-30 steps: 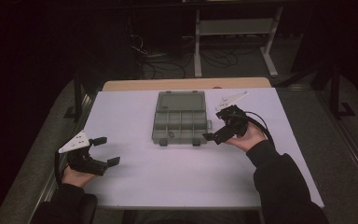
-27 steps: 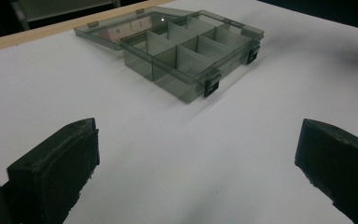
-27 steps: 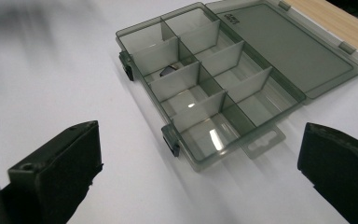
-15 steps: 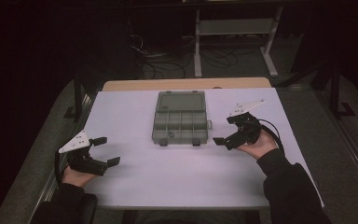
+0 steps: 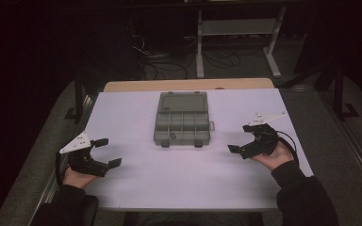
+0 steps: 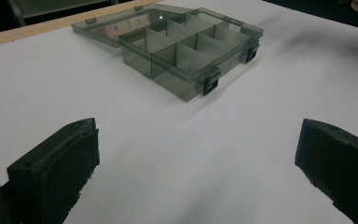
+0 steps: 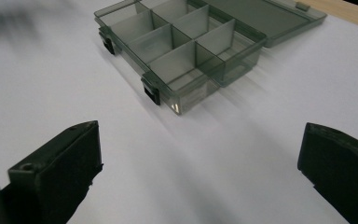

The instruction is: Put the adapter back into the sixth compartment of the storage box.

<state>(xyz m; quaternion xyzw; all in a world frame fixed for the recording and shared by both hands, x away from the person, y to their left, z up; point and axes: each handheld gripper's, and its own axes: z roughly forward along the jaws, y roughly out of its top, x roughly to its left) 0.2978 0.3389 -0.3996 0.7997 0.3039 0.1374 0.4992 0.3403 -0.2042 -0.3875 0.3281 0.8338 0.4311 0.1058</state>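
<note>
A smoky grey plastic compartment box [image 5: 181, 120] lies open in the middle of the white table top [image 5: 136, 183], its lid folded flat toward the far side. It has several divided cells and two black latches on its near edge. My left gripper [image 5: 106, 151] rests at the table's near left, open and holding nothing. In the left gripper view its jaws stand wide apart [image 6: 196, 158], facing the box [image 6: 186, 44]. My right gripper [image 5: 239, 139] sits right of the box, open and holding nothing, well apart from it. Its own view [image 7: 200, 158] looks at the box [image 7: 191, 42].
A wooden strip [image 5: 188, 84] runs along the table's far edge. Beyond it, on the dark floor, are cables [image 5: 160, 56] and a white metal stand [image 5: 235, 28]. Bare white surface lies between both grippers and the box.
My right gripper has drawn back from the box's right side, moving right and toward me. The left gripper and the box have stayed where they were.
</note>
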